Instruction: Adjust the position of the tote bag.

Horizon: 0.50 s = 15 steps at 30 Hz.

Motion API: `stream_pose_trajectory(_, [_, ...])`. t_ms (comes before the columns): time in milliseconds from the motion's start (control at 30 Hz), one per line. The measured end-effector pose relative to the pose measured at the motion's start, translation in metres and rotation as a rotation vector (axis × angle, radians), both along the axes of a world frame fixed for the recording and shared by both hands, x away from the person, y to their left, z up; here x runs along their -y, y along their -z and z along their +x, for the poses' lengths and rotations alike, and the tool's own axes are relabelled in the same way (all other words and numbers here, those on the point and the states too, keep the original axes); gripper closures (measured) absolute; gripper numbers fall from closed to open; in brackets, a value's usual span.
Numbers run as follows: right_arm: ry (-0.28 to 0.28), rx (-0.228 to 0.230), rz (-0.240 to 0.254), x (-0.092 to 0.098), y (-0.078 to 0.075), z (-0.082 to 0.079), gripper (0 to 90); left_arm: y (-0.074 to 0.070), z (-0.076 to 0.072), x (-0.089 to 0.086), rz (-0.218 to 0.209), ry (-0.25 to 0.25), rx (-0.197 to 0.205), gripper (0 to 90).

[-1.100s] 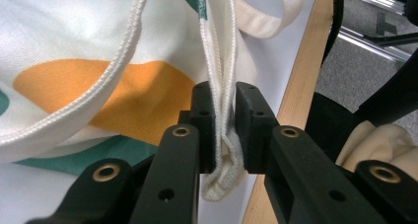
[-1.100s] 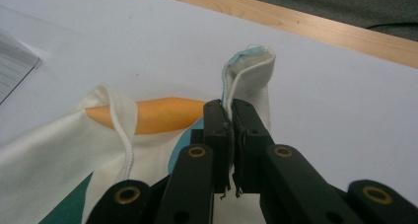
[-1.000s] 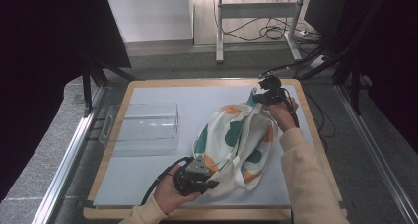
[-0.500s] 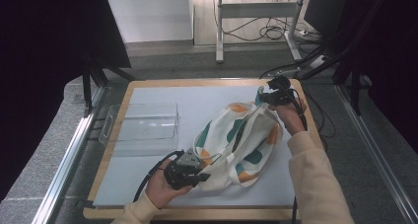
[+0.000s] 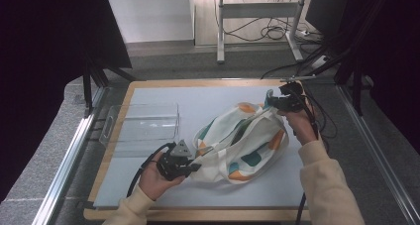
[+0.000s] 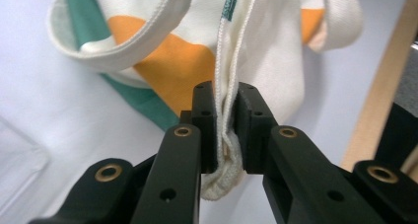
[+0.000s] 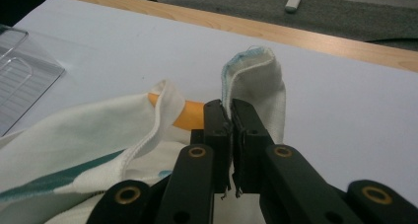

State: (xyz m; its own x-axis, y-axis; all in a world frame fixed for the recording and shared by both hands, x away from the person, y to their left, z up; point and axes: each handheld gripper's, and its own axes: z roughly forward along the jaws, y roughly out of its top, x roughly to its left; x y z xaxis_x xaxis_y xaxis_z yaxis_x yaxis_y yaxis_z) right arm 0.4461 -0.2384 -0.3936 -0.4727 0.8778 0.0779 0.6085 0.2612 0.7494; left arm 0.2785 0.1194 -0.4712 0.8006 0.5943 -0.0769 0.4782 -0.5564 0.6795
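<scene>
Both hands have drawn apart since the earlier frames: the left tool has slid toward the left near edge and the right tool toward the far right corner, so the cloth now lies stretched out between them. White with orange and teal patches, the cloth spans the middle-right of the tabletop, sagging onto it. Left tool is clamped on a folded hem at the near end; right tool is clamped on a hemmed corner at the far end. A clear tray sits left of the cloth, apart from it.
</scene>
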Motion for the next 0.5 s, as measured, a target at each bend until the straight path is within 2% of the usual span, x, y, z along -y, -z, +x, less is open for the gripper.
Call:
stream_pose_trajectory(233, [0.019,0.008,0.027,0.010,0.003,-0.012,85.6,-0.006,0.014,-0.009,0.034,-0.036,0.019,80.7])
stream_pose_trajectory(267, [0.021,0.017,0.038,0.012,0.003,-0.015,85.5,-0.005,0.016,-0.009,0.032,-0.053,0.020,80.8])
stream_pose_trajectory(367, [0.027,0.031,0.068,0.019,0.006,-0.028,85.5,-0.004,0.022,-0.013,0.051,-0.056,0.020,80.7])
stream_pose_trajectory(500, [0.038,0.029,0.077,0.028,0.015,-0.043,85.5,-0.002,0.030,-0.012,0.066,-0.072,0.022,80.7])
